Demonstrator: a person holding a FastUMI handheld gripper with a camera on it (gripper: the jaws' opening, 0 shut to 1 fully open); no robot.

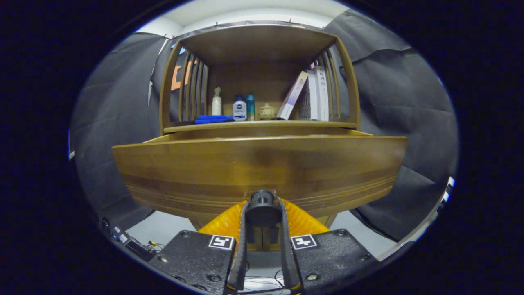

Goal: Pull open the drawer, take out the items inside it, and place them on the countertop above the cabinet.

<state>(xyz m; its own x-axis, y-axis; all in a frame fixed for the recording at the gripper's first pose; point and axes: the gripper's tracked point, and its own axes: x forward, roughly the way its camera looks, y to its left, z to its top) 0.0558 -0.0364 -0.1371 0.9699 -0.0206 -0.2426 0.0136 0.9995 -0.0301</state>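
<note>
Between the two fingers of the gripper (263, 209), a round dark drawer knob (262, 209) is clamped, both fingers pressing its sides. Beyond it, the brown wooden drawer (258, 168) stands pulled out from the cabinet; its interior is hidden behind its front panel. Above, the tabletop (262, 125) carries a blue cloth (213, 119), bottles (239, 110) and leaning books (311, 96).

You can't see inside the drawer (259, 164): its front panel, just beyond your gripper (262, 213), hides the contents.
</note>
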